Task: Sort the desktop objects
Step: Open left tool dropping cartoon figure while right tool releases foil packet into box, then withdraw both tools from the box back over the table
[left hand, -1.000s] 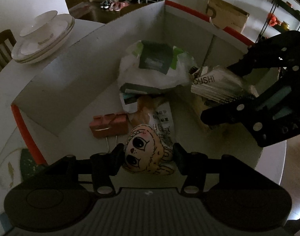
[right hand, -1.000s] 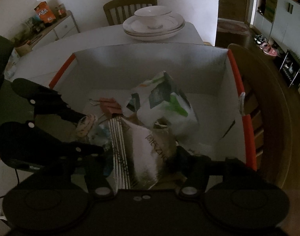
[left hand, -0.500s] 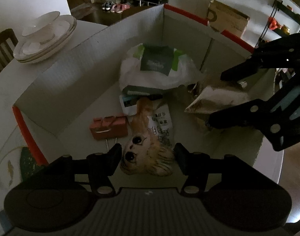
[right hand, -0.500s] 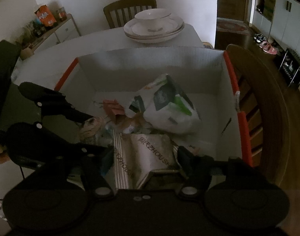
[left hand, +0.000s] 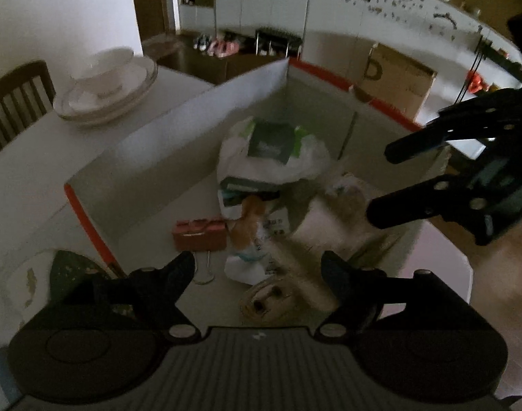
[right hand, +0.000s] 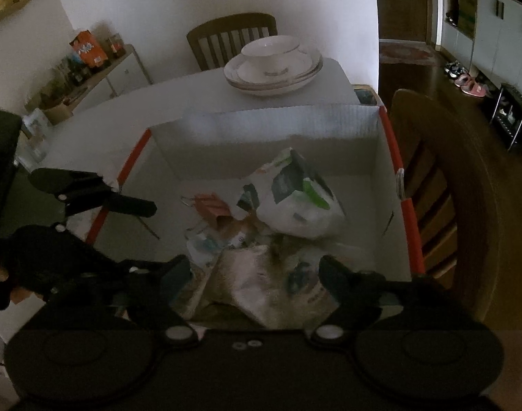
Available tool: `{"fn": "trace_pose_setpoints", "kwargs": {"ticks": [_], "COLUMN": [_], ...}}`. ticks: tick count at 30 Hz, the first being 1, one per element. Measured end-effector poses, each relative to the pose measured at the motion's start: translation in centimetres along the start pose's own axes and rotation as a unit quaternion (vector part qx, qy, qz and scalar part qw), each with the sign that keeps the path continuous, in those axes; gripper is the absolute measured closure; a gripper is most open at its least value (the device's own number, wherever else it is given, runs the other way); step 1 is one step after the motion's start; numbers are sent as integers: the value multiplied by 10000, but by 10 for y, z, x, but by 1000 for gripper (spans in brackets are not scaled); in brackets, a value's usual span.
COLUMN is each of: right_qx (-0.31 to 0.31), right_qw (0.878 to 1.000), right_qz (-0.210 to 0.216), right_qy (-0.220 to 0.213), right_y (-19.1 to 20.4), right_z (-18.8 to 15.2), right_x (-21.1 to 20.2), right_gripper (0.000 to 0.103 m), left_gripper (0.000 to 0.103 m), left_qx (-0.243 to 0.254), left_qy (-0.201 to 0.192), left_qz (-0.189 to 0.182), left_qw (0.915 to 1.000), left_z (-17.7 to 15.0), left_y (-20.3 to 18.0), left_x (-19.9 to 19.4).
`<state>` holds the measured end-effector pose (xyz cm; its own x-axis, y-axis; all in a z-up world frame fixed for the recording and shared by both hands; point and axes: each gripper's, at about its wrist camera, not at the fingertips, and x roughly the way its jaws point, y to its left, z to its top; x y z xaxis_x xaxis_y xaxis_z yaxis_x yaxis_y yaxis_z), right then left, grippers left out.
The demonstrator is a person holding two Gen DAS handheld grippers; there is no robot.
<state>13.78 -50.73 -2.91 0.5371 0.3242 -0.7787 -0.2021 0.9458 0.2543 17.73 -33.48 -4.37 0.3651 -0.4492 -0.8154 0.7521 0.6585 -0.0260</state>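
Left hand-held gripper (left hand: 257, 267) wide, holding nothing, above doll face (left hand: 271, 303) lying in white box (left hand: 178, 137). Right hand-held gripper (right hand: 255, 274) wide too, over blurry silver packet (right hand: 254, 277) in box.

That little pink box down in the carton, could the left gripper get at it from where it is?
Probably yes. The pink box lies uncovered on the carton floor, just ahead of the open left gripper, with nothing over it.
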Motion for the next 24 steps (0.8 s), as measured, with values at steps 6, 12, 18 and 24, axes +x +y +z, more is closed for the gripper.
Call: {"fn": "trace_pose_setpoints", "kwargs": {"ticks": [6,12,18,24], "right_qx": [-111,-280,-306,-184], "right_qw": [9998,9992,9984,9975], "right_qz": [69,58,31,44], "right_qy": [-142,-288,-484,-678], "right_y": [13,33,59,87], "right_z": [0,-1,0,1], "right_x": [-11,-18,-25,-27], "right_gripper": [17,11,7,1], "left_gripper": [22,22,22,22], "left_qx": [-221,-355,-423,-592], "left_qy": [-425,-705,-961,-1127], "left_qz": [-139,-104,33,172], "left_qw": [9988,9968,9945,9917], "left_z": [-7,-20,-38,-60], "left_y": [-5,0,15,40], "left_x": [-31,-58,-86,-111]}}
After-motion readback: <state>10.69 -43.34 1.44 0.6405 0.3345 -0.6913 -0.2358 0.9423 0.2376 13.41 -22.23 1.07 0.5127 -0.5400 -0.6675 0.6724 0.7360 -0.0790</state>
